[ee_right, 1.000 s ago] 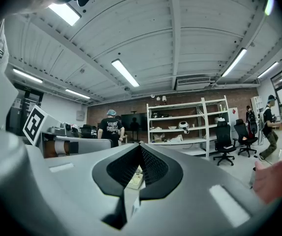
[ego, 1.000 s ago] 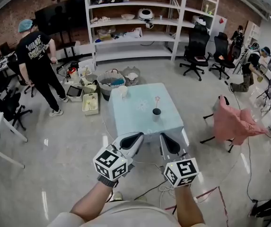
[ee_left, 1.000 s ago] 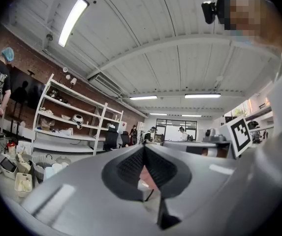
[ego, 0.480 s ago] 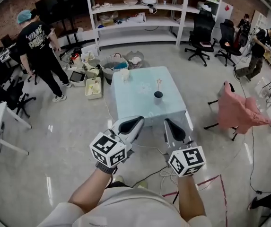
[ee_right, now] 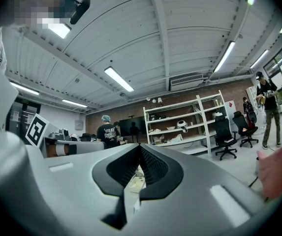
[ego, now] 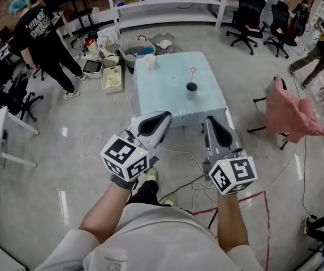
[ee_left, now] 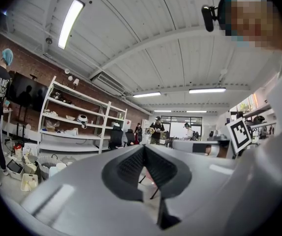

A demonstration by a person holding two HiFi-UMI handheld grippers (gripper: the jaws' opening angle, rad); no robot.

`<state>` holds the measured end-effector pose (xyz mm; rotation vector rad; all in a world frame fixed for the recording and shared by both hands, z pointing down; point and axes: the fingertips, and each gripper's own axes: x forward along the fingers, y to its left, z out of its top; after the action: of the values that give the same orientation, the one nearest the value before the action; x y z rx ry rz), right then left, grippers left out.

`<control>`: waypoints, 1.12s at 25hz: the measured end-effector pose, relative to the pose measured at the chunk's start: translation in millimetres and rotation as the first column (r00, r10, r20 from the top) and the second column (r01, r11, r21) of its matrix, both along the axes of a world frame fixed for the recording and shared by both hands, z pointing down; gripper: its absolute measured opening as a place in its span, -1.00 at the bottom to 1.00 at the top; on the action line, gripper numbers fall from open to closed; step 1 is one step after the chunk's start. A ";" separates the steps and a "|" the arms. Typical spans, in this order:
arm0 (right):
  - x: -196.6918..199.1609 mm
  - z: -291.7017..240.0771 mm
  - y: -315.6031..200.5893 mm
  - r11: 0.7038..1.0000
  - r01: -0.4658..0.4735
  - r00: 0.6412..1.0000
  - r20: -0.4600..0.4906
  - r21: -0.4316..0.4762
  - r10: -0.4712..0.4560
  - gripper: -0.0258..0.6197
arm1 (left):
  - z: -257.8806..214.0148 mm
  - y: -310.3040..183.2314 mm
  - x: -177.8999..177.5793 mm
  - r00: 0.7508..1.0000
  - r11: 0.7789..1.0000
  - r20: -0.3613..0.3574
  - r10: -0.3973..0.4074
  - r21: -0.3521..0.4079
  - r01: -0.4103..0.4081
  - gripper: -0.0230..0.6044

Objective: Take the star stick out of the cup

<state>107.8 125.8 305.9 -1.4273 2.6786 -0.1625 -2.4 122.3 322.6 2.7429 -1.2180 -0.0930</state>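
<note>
A dark cup (ego: 191, 87) stands on the pale blue table (ego: 164, 95), right of its middle. The thin star stick (ego: 193, 71) rises out of the cup, its star at the top. Both grippers are held side by side in the air, well short of the table's near edge and pointing toward it. My left gripper (ego: 164, 116) is shut with nothing between its jaws, as the left gripper view (ee_left: 143, 147) also shows. My right gripper (ego: 211, 121) is likewise shut and empty, and the jaws meet in the right gripper view (ee_right: 140, 146). The gripper views show only the room, not the cup.
A white object (ego: 148, 62) sits at the table's far left corner. Bins and baskets (ego: 139, 47) crowd the floor behind the table, before a white shelf unit (ego: 167, 4). A person in black (ego: 40, 35) stands far left. A pink cloth drapes a chair (ego: 292, 114) at right. Cables (ego: 198, 182) lie below.
The table and cup have slid up in the head view as it tilted down. Both grippers look larger and a little farther apart, still shut. The person at far left has shifted slightly.
</note>
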 end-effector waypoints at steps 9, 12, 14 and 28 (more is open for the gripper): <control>-11.9 10.9 -53.7 0.999 -0.037 0.999 -0.023 -0.024 0.036 -0.89 | 12.8 -56.0 -6.4 0.999 0.999 -0.010 0.039 -0.010 -0.039 -0.91; -17.5 16.7 -80.3 0.998 -0.055 0.998 -0.027 -0.023 0.054 -0.89 | 18.1 -85.4 -13.3 0.999 0.999 -0.014 0.049 -0.007 -0.049 -0.91; -23.0 20.7 -100.1 0.997 -0.069 0.997 -0.028 -0.023 0.068 -0.89 | 21.7 -106.7 -19.4 0.998 0.998 -0.013 0.057 -0.003 -0.057 -0.91; -56.5 74.8 -225.4 0.970 -0.203 0.976 -0.102 -0.131 0.190 -0.87 | 67.3 -239.8 -47.5 0.989 0.988 0.011 0.149 -0.040 -0.149 -0.91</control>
<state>51.2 -99.6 380.7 -1.7718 2.6183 -0.2823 -49.9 -117.5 389.9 2.7935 -1.0022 -0.0340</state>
